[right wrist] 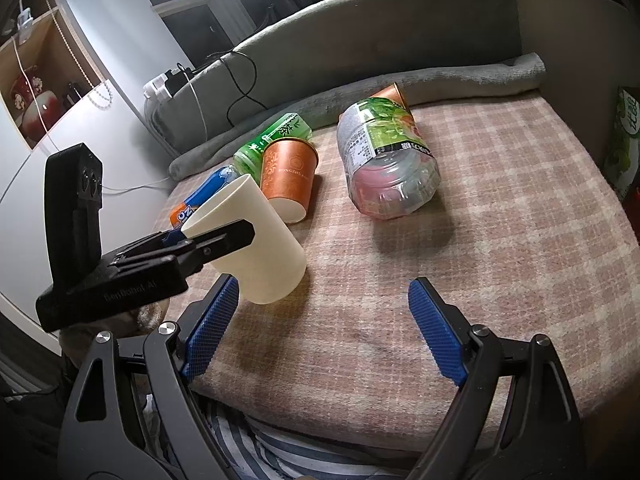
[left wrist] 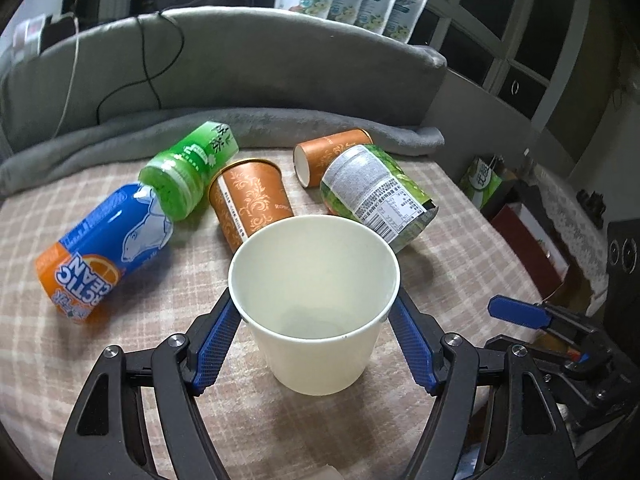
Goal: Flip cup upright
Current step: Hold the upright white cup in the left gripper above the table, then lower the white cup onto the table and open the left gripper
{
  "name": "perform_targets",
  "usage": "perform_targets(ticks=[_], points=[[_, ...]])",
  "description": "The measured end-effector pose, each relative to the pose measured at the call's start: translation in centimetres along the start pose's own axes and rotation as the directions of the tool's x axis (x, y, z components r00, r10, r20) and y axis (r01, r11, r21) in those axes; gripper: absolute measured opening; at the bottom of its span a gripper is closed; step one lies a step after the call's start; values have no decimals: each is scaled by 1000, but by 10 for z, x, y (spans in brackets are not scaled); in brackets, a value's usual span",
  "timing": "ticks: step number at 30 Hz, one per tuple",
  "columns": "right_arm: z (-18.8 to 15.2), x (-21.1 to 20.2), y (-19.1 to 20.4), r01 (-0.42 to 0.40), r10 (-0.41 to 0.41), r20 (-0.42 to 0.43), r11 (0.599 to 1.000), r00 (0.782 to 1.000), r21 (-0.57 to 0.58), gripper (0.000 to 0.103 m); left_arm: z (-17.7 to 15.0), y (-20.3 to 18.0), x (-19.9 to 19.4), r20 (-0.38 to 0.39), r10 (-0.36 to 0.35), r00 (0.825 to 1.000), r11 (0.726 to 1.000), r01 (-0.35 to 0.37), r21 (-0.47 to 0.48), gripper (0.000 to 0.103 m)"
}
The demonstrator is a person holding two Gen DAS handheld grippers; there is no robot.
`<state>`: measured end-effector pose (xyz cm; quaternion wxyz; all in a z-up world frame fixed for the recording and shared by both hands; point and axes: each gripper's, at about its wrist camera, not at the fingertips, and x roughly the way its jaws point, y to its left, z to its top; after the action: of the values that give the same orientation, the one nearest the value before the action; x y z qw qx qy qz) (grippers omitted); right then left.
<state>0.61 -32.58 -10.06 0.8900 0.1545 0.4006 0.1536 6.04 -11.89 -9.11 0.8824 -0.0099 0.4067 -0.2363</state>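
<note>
A cream paper cup [left wrist: 316, 300] is held between the blue pads of my left gripper [left wrist: 314, 304], mouth up and tilted toward the camera. In the right wrist view the same cup [right wrist: 256, 240] leans with its base near the plaid cloth, and the left gripper's black finger [right wrist: 224, 240] crosses its side. My right gripper [right wrist: 324, 312] is open and empty, low over the cloth near the front edge, just right of the cup. Its blue tip shows in the left wrist view [left wrist: 516, 312].
On the plaid cloth [right wrist: 500, 220] lie two orange paper cups [left wrist: 250, 204] [left wrist: 328, 152], a green bottle [left wrist: 188, 168], a blue and orange can [left wrist: 104, 248] and a large clear labelled bottle [right wrist: 384, 156]. A grey padded wall [left wrist: 240, 60] with cables runs behind.
</note>
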Motion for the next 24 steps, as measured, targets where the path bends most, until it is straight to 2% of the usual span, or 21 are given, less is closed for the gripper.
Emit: perform_targets(ticks=[5, 17, 24], points=[[-1, -2, -1, 2, -2, 7, 1000, 1000, -2, 89, -2, -5, 0, 8, 18, 1000, 999, -19, 32, 74], [1, -6, 0, 12, -12, 14, 1000, 1000, -8, 89, -2, -6, 0, 8, 20, 1000, 999, -20, 36, 74], [1, -7, 1, 16, -16, 16, 1000, 1000, -12, 89, -3, -6, -1, 1, -6, 1000, 999, 6, 34, 75]])
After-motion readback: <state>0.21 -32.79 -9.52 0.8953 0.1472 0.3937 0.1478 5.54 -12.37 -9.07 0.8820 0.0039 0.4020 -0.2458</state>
